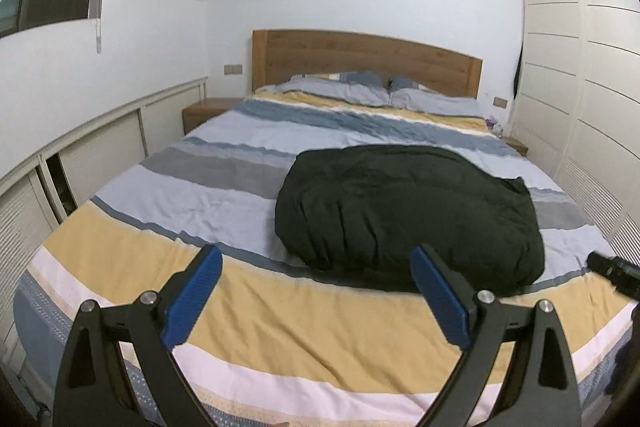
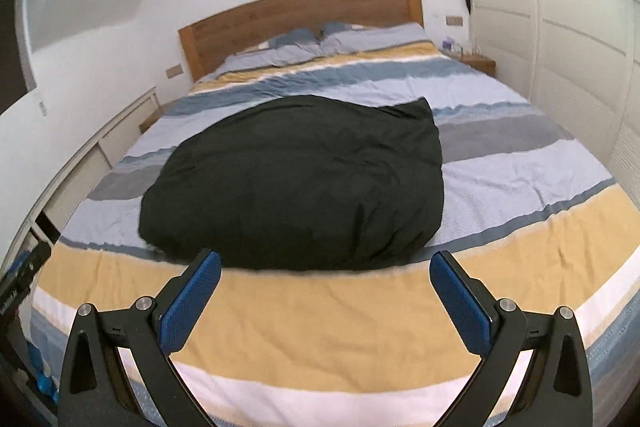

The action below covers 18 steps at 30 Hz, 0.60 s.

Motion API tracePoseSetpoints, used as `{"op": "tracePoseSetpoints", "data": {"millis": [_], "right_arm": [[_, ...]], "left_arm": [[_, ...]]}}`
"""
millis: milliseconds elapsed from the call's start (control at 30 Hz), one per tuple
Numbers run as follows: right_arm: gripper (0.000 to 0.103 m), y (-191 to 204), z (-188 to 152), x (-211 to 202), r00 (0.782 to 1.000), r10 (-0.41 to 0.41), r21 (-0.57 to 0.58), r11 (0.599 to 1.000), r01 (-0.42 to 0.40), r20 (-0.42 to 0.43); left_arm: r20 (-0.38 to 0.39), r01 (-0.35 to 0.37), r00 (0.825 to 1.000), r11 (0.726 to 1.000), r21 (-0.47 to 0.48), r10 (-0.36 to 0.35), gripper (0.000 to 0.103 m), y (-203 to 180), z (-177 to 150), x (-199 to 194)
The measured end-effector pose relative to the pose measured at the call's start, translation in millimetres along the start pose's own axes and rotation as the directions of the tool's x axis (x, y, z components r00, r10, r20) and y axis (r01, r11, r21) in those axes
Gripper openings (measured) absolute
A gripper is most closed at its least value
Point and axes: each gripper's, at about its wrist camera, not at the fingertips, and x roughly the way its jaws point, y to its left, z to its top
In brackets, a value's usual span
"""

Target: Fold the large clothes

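Observation:
A large dark green-black garment [image 1: 408, 211] lies folded into a rough rectangle on the striped bed cover [image 1: 224, 187], right of centre in the left wrist view. The same garment [image 2: 296, 179] fills the middle of the right wrist view. My left gripper [image 1: 316, 259] hovers open above the yellow stripe near the foot of the bed, its right finger just in front of the garment's near edge. Open too is my right gripper [image 2: 326, 263], short of the garment's near edge. Blue pads [image 2: 192, 303] hold nothing. The right gripper's tip [image 1: 612, 269] shows at the right edge.
The bed [image 2: 520, 227] has a wooden headboard [image 1: 360, 59] and pillows [image 1: 340, 87] at the far end. Low white cabinets [image 1: 100, 155] run along the left wall. A tall white wardrobe [image 1: 580, 87] lines the right. Small wooden nightstands [image 1: 204, 111] flank the bed.

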Motion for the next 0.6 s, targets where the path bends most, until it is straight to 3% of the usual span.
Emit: {"op": "tracePoseSetpoints", "data": {"millis": [267, 600], "right_arm": [[0.102, 20.8, -32.7, -41.3, 0.998, -0.011, -0.06, 0.998, 0.014, 0.054], [0.102, 11.7, -51.2, -77.8, 0.992, -0.046, -0.043, 0.998, 0.051, 0.113]], "left_arm": [[0.069, 0.023, 0.997, 0.999, 0.029, -0.025, 0.096, -11.8, -7.8, -54.7], [0.086, 0.034, 0.996, 0.997, 0.068, -0.04, 0.096, -21.3, -20.1, -86.9]]}}
